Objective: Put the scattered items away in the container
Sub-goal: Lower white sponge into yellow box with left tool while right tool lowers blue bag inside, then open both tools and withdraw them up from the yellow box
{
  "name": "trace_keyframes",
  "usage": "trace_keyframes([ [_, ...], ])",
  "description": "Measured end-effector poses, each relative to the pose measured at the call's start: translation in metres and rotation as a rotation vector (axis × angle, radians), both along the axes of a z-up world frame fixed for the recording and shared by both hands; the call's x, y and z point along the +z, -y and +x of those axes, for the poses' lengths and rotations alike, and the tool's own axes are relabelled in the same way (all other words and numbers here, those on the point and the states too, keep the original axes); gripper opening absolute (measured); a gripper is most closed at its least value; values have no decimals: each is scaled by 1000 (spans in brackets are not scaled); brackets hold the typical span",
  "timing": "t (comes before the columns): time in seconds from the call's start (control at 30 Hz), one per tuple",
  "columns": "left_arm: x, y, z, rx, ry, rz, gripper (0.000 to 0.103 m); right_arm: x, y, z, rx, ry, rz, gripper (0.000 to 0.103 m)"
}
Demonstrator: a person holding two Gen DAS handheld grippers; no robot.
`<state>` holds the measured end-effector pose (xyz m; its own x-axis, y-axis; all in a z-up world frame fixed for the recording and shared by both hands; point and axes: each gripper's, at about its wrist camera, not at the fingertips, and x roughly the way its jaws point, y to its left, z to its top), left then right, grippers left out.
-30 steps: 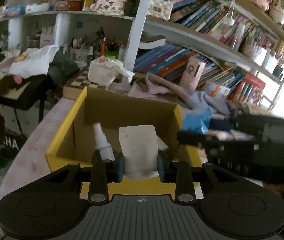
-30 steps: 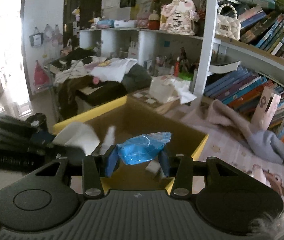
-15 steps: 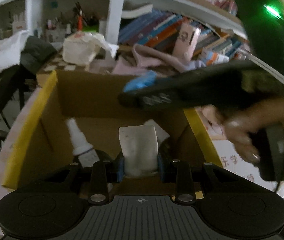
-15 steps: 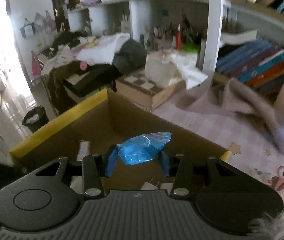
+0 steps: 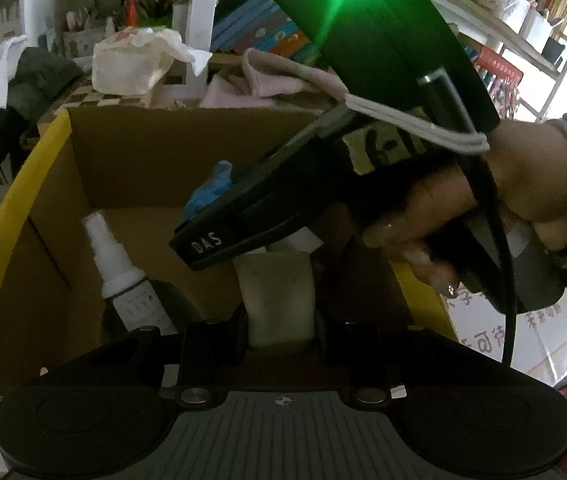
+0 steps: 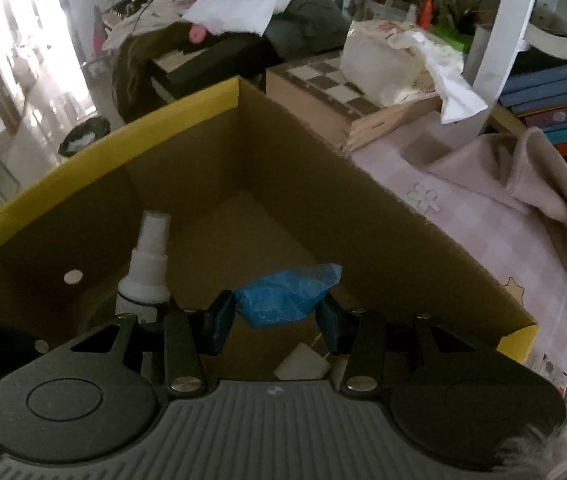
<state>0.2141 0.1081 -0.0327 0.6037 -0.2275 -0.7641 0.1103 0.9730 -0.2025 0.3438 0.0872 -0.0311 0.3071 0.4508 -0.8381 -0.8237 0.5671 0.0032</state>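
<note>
1. Left wrist view: the left gripper [image 5: 281, 326] pinches a pale flat pouch [image 5: 277, 298] between its fingers, held above the open cardboard box [image 5: 45, 216] (yellow along its rim). Inside the box, a white spray bottle [image 5: 123, 276] stands near the left wall. The right gripper's black body crosses over the box, gripped by the right hand [image 5: 479, 216], with a blue wrapper [image 5: 209, 192] showing at its tip.

2. Right wrist view: the right gripper [image 6: 279, 322] clamps the crumpled blue wrapper [image 6: 287, 298] over the box [image 6: 95, 152] interior. The spray bottle [image 6: 145, 276] stands upright in the box, left of the wrapper. A small white item [image 6: 301, 366] lies on the box floor (identity unclear). Outside the box's right wall, a pinkish cloth [image 6: 519, 184] lies on the checked tabletop [image 6: 463, 216].
</note>
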Motion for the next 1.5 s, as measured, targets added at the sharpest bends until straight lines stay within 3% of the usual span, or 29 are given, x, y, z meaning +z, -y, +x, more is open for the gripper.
trace_keyframes([
  [0.2,-1,2,0,5,-14,-7,31,-4,-7,-2,31,-2,-53,42],
  [0.43,-1,-1,1,45,-16,-10,33,-3,-7,-3,33,4,-47,43],
  [0.6,4,-1,-2,58,-13,-9,35,1,-3,-4,20,16,-23,55],
  [0.87,27,-4,-20,69,94,-11,60,11,7,-15,0,57,22,62],
  [1.5,55,0,-85,87,216,50,80,72,52,-84,-126,209,201,64],
])
